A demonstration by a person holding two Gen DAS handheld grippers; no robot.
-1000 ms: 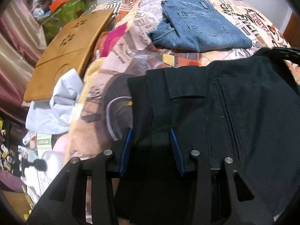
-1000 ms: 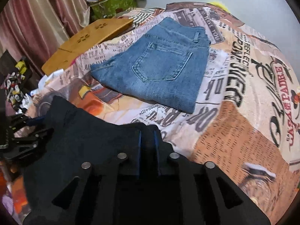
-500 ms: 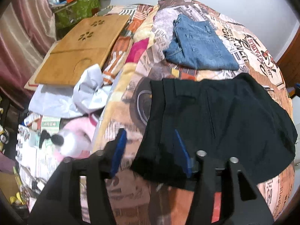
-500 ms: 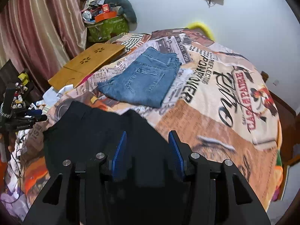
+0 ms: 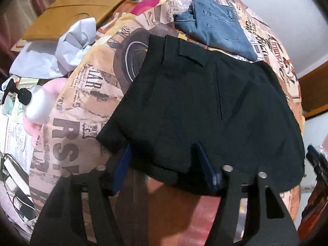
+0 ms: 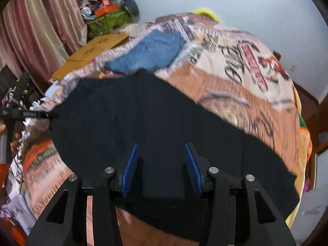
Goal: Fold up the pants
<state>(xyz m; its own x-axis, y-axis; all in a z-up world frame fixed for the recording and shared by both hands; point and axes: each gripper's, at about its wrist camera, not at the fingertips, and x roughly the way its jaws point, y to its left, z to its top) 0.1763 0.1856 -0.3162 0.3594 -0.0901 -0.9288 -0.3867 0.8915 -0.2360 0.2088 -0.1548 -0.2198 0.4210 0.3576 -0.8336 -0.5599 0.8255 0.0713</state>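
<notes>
Black pants lie folded flat on a bed with a newspaper-print cover. Folded blue jeans rest beyond them. My left gripper hovers at the pants' near left corner; its jaws are closing, the hem lies between them, and the blue pads do not press on it. In the right wrist view my right gripper stands open over the black pants, gripping nothing. The jeans look blurred behind.
A wooden lap tray, crumpled white cloth and a pump bottle sit by the bed's left side. Curtains and a cluttered green box stand behind. A wooden bed frame runs along the right.
Both grippers have let go of the black pants and pulled back toward the near edge. The right jaws went from shut on the fabric to open; the left widened.
</notes>
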